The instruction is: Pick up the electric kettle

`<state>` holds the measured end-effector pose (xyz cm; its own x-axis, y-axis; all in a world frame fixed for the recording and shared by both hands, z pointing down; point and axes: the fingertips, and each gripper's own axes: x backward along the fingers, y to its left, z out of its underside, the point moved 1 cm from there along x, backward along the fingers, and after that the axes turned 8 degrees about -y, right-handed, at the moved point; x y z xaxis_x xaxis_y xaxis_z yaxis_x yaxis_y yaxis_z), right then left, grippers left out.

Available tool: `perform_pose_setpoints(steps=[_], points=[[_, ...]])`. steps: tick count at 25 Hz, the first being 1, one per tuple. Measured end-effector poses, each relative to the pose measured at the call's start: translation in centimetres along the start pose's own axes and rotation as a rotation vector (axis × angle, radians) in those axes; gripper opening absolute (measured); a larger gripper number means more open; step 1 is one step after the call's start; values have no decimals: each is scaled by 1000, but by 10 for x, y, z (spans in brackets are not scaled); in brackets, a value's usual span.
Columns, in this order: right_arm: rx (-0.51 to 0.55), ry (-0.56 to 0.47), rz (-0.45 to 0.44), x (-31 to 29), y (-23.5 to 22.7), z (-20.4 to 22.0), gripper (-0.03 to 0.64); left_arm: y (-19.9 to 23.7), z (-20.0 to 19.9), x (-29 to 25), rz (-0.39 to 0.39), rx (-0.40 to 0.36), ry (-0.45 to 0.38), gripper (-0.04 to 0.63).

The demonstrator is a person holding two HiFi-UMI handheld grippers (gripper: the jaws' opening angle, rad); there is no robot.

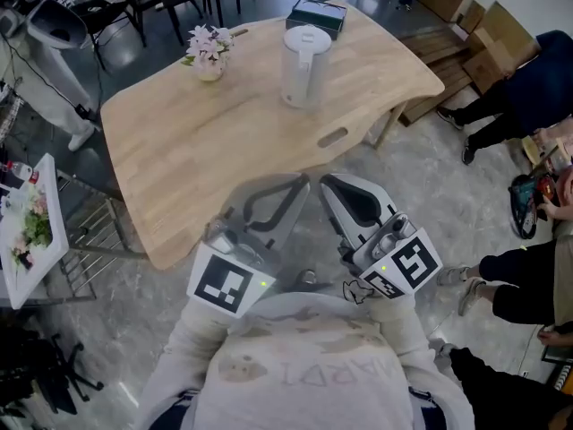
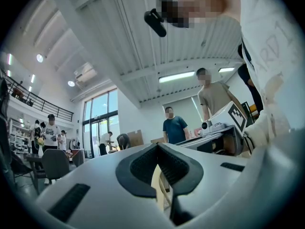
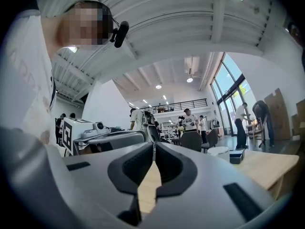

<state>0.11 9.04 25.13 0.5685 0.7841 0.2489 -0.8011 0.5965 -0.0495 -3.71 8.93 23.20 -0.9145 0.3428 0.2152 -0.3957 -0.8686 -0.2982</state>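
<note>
The kettle (image 1: 304, 65) is plain white, on a pale blond wood table (image 1: 197, 159). The flowers (image 1: 208, 45) are pink and white, and the box (image 1: 316, 14) is dark green. My left claw (image 1: 293, 186) and right claw (image 1: 331, 186) are light grey with black pads (image 3: 128, 168). My marker cubes (image 1: 224, 285) show black-and-white squares. The floor (image 1: 421, 195) is mottled grey.
</note>
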Motion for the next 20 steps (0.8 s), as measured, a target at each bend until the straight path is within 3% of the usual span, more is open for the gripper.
perform_pose_setpoints(steps=[6, 17, 20], points=[[36, 44, 18, -12, 8, 16, 25, 8, 7, 19, 14, 27, -8, 11], [5, 67, 75, -36, -6, 39, 29, 34, 28, 27, 29, 53, -6, 11], [-6, 85, 51, -49, -26, 50, 92, 49, 38, 13, 18, 51, -6, 11]])
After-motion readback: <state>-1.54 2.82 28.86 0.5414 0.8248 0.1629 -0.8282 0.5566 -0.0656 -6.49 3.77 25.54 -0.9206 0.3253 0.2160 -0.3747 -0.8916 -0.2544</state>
